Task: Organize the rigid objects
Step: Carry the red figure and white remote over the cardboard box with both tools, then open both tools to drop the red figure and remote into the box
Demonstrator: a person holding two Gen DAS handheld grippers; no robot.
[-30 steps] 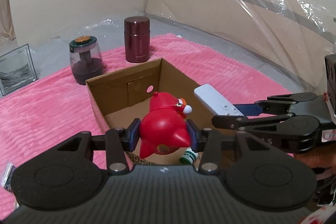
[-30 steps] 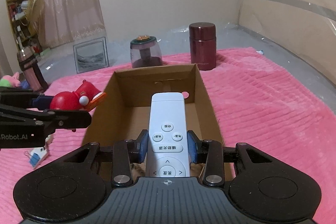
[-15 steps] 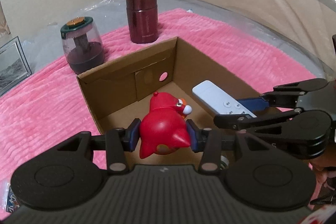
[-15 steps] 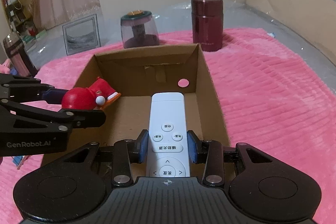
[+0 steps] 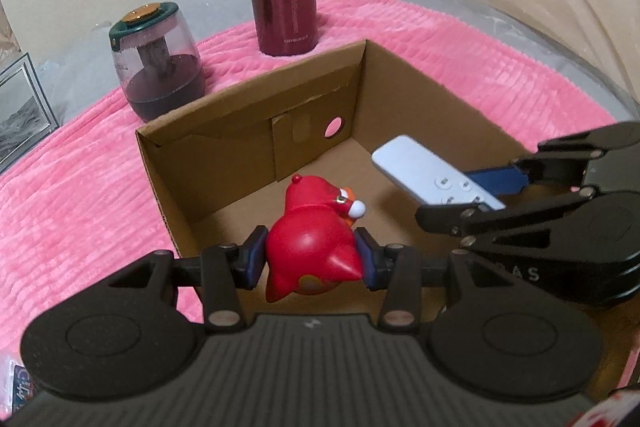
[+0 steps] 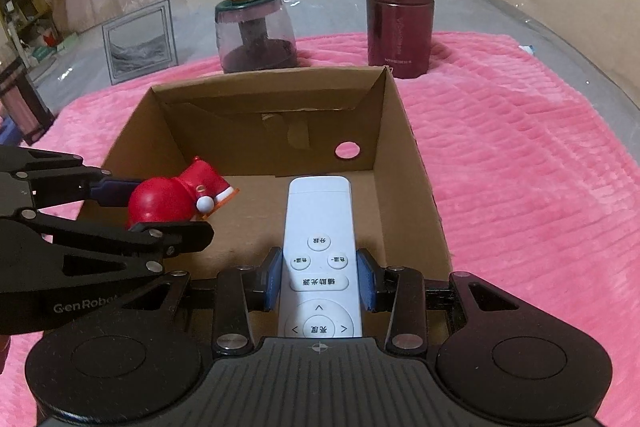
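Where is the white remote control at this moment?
The white remote control is clamped in the right hand-held gripper, over the cardboard box, right of the red toy.

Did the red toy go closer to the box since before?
Yes. The red toy, clamped in the left gripper, has gone from above the near edge of the cardboard box to down inside it, toward the back wall.
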